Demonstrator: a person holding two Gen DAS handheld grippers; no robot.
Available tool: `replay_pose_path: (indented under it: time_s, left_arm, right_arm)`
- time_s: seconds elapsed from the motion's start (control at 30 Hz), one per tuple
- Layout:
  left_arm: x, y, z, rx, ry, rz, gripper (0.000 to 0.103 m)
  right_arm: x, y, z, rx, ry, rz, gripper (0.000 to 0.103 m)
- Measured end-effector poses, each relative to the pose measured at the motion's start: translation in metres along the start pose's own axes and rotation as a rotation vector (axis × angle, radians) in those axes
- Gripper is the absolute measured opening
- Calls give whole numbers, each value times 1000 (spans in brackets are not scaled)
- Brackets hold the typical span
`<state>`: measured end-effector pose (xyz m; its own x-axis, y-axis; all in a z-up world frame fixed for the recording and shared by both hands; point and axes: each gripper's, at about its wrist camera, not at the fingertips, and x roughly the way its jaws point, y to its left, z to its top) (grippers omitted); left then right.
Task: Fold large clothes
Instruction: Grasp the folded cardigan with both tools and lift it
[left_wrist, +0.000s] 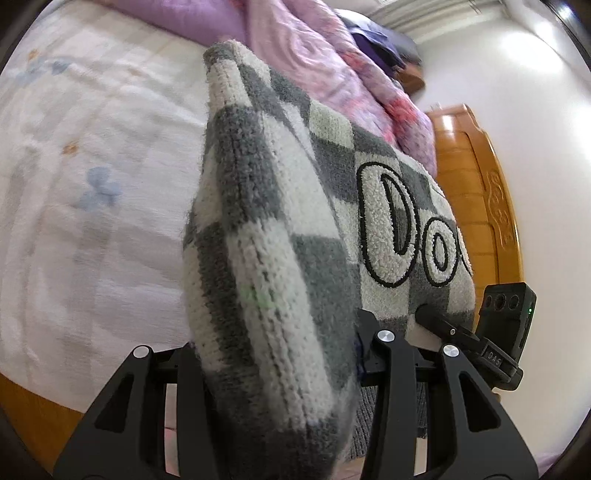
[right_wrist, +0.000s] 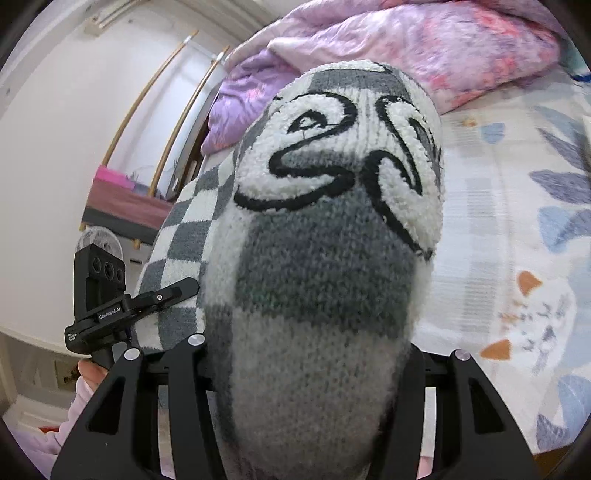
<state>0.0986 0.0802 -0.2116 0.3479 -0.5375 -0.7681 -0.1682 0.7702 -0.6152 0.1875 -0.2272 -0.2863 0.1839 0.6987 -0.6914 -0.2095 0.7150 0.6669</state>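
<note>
A thick grey-and-white checkered knit sweater with fuzzy white letters outlined in black is lifted above the bed. My left gripper is shut on a thick fold of it; the knit bulges between the fingers and hides their tips. In the right wrist view the same sweater fills the middle, and my right gripper is shut on another bunched fold. The right gripper also shows in the left wrist view, clamped on the sweater's edge at right. The left gripper shows in the right wrist view holding the sweater's left edge.
The bed has a white sheet with blue flower prints. A crumpled pink-purple quilt lies at the bed's far side. An orange wooden bed frame borders a white wall. A small fan and a shelf stand beside the bed.
</note>
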Motion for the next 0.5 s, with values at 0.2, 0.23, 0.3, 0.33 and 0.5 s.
replay_pose_path:
  time_s: [0.2,0.23,0.3,0.33,0.5]
  left_arm:
    - [48,-73,-6,76,32,-28,42]
    - [57,-82,-4,86,38,-30,42]
    - [79,-105,-5,109,51,-35,42]
    - [94,-120,-4,120,60,-37,42]
    - [164,-177,4,159,100,-44,42]
  right_arm:
    - [-63,-48,-12,34,-89,-35,49]
    - [-73,-57,-12,39,-99,-40,49]
    - [-92,-74,-7,61,-120,-46,49]
    - [-100,-87,-7,70,-127,-48,49]
    - [-144,-150,9,113,-154,-68,49]
